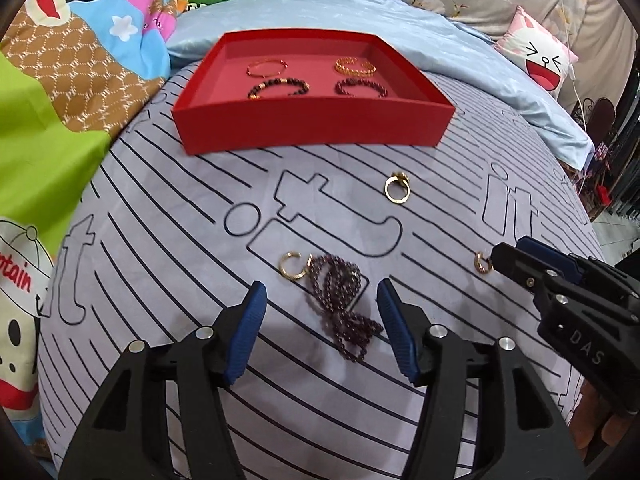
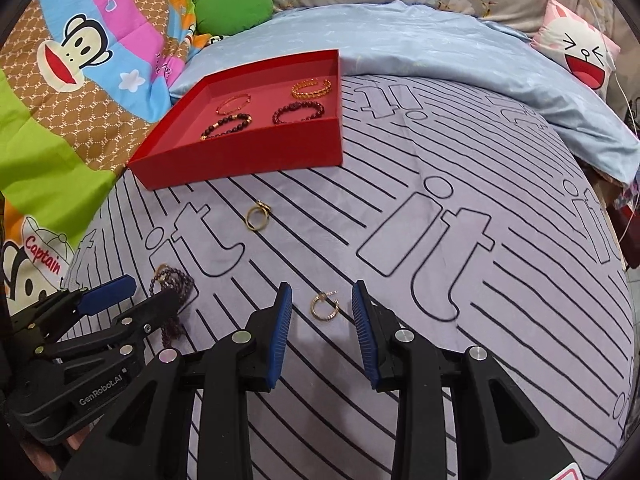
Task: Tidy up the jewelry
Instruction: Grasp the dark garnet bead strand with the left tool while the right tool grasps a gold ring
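Observation:
A red tray [image 1: 304, 130] [image 2: 248, 156] sits on the striped bedspread and holds several bracelets, gold ones [image 1: 355, 66] at the back and dark beaded ones [image 1: 279, 89] in front. A dark beaded necklace [image 1: 344, 304] [image 2: 176, 284] lies bunched between the open fingers of my left gripper [image 1: 320, 304] [image 2: 136, 294]. A gold ring [image 1: 294, 267] lies beside it. Another gold ring [image 1: 397, 188] [image 2: 258, 216] lies in front of the tray. A small gold ring [image 2: 325, 307] [image 1: 483, 262] lies between the open fingers of my right gripper [image 2: 322, 304] [image 1: 508, 256].
A light blue pillow [image 1: 400, 28] [image 2: 440, 48] lies behind the tray. A cartoon monkey quilt [image 1: 72, 40] [image 2: 72, 80] is bunched at the left. A pink cartoon cushion [image 1: 540, 60] [image 2: 580, 56] sits at the back right. The bed edge falls away at the right.

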A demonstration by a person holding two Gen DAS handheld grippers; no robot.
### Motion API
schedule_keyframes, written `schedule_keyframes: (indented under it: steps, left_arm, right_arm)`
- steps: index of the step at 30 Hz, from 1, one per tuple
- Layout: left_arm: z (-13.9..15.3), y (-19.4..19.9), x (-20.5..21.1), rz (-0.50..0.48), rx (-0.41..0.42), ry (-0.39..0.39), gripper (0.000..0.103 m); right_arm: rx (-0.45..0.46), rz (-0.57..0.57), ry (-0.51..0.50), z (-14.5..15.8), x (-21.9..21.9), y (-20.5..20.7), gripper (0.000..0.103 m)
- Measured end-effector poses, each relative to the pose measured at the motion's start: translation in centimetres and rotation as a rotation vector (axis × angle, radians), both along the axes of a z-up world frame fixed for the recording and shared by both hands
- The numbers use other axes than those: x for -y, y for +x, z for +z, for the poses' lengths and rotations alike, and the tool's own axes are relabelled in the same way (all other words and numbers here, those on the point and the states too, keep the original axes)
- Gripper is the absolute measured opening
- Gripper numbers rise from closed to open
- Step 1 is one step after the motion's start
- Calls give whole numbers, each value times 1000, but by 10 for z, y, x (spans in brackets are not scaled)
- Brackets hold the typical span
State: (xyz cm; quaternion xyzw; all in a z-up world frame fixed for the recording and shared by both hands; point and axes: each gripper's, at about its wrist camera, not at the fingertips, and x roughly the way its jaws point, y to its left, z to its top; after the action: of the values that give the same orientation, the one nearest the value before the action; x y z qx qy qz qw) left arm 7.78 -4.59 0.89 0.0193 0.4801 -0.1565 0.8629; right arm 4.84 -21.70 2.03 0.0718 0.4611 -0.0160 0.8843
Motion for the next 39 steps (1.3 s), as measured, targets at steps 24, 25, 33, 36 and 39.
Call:
schedule_keyframes:
  steps: [24, 25, 33, 36, 39]
  left_arm:
    - [-9, -4, -11, -25, -1, 5, 13]
    - [-9, -4, -10, -28, 1, 8, 13]
    - [-9, -1, -11, -33, 1, -2, 13]
    - [-10, 0, -11, -33, 0, -4, 13]
    - [-9, 2, -11, -34, -1, -8, 13]
  right_arm:
    - [-12, 60, 17, -4, -21, 39, 31]
    - [-13, 63, 17, -5, -23, 43, 31]
    - [-29, 85, 6, -12, -35, 70, 31]
    - [-30, 88, 9, -14, -37, 77, 31]
    - [-31, 92, 7, -15, -40, 82, 31]
